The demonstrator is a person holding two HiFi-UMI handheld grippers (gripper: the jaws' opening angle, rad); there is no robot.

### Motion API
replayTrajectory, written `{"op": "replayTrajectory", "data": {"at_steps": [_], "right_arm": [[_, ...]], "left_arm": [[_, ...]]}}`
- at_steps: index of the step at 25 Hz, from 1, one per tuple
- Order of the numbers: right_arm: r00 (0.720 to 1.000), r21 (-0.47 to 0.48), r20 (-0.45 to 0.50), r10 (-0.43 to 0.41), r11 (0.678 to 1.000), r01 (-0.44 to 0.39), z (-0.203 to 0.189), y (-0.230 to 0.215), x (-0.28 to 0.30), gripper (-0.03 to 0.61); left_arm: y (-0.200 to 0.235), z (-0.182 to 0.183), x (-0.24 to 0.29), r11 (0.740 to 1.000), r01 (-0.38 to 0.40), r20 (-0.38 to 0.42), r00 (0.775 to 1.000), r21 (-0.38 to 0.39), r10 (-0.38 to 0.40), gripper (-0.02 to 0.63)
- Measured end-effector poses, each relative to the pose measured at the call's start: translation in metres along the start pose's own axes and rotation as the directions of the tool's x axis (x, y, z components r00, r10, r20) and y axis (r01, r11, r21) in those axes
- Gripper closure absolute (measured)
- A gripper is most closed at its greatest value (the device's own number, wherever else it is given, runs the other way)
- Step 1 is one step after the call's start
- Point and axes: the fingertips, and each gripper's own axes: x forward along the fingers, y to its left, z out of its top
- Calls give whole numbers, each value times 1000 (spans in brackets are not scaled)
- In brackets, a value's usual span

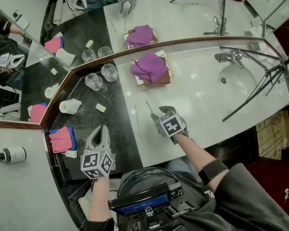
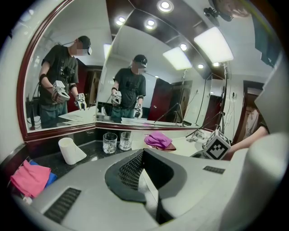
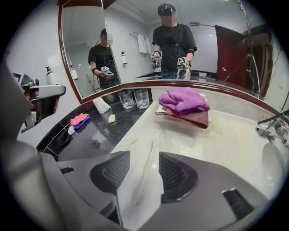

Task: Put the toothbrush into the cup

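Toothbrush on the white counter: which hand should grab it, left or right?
Right. The right gripper is just above the toothbrush, jaws open with it lying between them. The left gripper has its jaws shut and sits over the dark counter, farther from it.

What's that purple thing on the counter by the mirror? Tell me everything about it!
It is a purple cloth, soft-looking and scrunched into a lumpy heap, not folded flat. It lies on a flat brown thing, maybe a folded cloth, which peeks out underneath at the front. Both rest on the pale counter, close to the mirror, which shows the heap again. Two glasses stand apart from it, to its left in the head view. Nothing else touches it.
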Motion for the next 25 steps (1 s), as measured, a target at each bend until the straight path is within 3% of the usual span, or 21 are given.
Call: {"op": "replayTrajectory", "data": {"at_steps": [13, 19, 25], "right_arm": [[989, 61, -129, -73, 995, 81, -12, -25, 63, 364], [979, 68, -189, -75, 994, 89, -24, -28, 76, 531], [977, 64, -190, -101, 991, 115, -24, -33, 74, 540]], "left_arm": [[27, -10, 20, 1000, 25, -56, 998, -3, -25, 614], [35, -17, 19, 1000, 9, -62, 998, -15, -10, 614], [37, -20, 12, 1000, -9, -64, 998, -29, 7, 614]]}}
